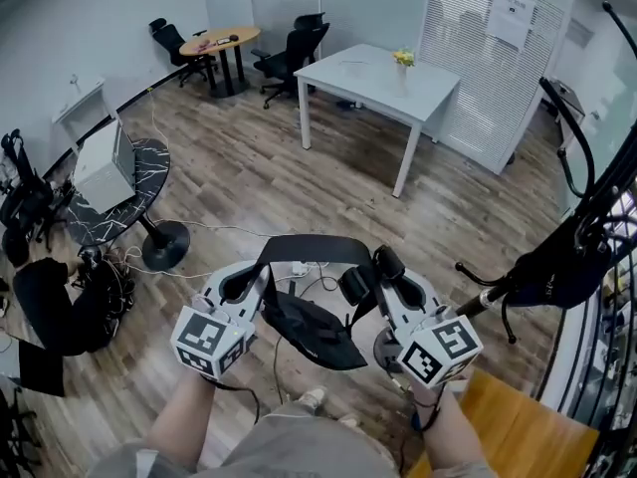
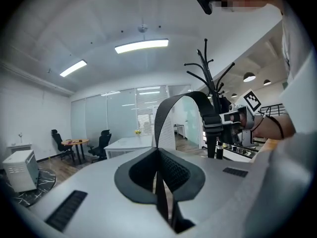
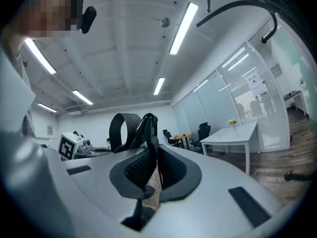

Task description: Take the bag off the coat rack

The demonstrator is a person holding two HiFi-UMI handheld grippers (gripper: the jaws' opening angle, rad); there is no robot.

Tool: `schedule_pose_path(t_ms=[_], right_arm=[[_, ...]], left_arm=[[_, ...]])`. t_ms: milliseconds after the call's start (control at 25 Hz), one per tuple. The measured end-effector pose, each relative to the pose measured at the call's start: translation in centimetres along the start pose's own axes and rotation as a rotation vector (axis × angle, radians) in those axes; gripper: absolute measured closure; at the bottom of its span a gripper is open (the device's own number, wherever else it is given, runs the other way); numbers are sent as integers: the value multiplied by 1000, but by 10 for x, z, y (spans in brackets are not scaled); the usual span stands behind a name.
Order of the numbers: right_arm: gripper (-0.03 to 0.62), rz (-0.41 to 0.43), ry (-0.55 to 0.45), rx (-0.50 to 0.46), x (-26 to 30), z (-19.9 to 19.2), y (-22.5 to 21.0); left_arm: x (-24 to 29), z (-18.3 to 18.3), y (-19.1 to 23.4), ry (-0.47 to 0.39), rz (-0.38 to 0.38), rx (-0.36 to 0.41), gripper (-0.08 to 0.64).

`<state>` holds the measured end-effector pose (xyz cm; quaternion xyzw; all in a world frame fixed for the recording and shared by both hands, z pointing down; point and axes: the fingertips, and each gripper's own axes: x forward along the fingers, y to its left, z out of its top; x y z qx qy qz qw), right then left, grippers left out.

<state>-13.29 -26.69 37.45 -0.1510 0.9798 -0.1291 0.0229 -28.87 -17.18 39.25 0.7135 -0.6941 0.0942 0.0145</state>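
Note:
In the head view a black bag [image 1: 311,333] hangs low between my two grippers, its wide strap [image 1: 314,244] arching from one to the other. My left gripper [image 1: 263,285] is shut on the strap's left end and my right gripper [image 1: 367,285] on its right end. The black coat rack [image 1: 585,172] stands at the right, apart from the bag, with a dark item [image 1: 557,272] still on it. The left gripper view shows the strap [image 2: 159,187] pinched in the jaws and looping up [image 2: 182,101]. The right gripper view shows strap webbing [image 3: 150,152] clamped likewise.
A white table [image 1: 378,80] stands ahead. A round black table [image 1: 124,192] with a white box is at the left, with dark bags [image 1: 55,312] and cables on the floor near it. Office chairs and a round wooden table [image 1: 221,38] stand far back. An orange board [image 1: 510,428] lies at lower right.

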Motion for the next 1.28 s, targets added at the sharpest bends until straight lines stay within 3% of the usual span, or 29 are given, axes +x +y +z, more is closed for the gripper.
schedule_pose_path(t_ms=[520,1280], right_arm=[[555,-1,111,35,-10,-77,1],[555,-65,73,37,-23,-60,-7]], left_arm=[[-5,-79,-28,116,-27,-18,545],[-3,-68,-32,109,-56,-44,543]])
